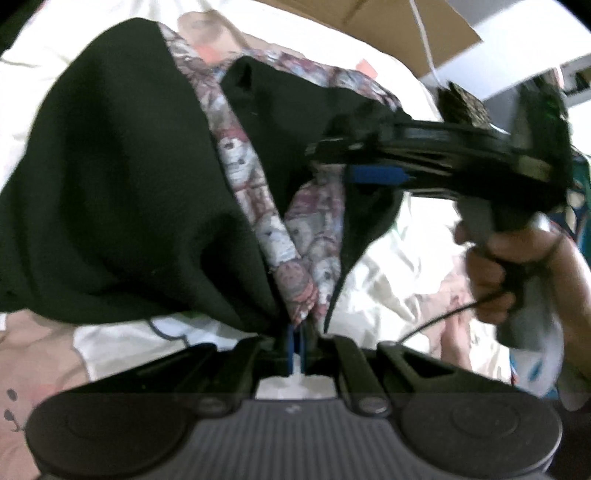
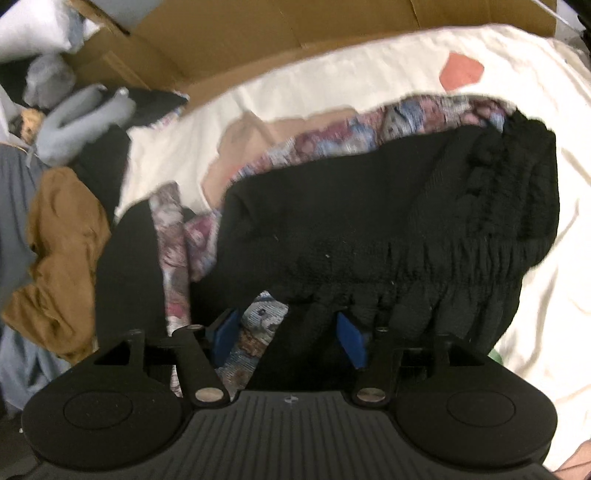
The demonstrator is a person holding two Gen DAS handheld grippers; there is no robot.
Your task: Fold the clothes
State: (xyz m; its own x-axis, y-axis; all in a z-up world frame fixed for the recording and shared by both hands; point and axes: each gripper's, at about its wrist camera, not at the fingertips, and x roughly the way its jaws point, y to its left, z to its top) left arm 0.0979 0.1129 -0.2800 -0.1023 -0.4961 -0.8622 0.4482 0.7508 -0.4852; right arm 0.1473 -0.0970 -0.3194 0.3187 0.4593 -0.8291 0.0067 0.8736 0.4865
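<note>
A black garment (image 1: 129, 166) with a patterned pink and blue lining (image 1: 240, 158) hangs bunched over a white sheet. My left gripper (image 1: 295, 341) is shut on a gathered edge of it, the blue pads pressed together. My right gripper (image 1: 332, 162), held by a hand (image 1: 491, 266), reaches into the garment from the right. In the right wrist view the black garment (image 2: 369, 221) shows its elastic waistband, and the right gripper (image 2: 288, 336) stands open, its blue pads apart with black and patterned cloth lying between them.
The white sheet (image 2: 332, 85) covers the bed. Cardboard (image 2: 258, 29) stands behind it. A pile of other clothes lies at the left, with a brown garment (image 2: 62, 240) and a grey one (image 2: 74, 122). A cable (image 1: 443, 317) hangs from the right gripper's handle.
</note>
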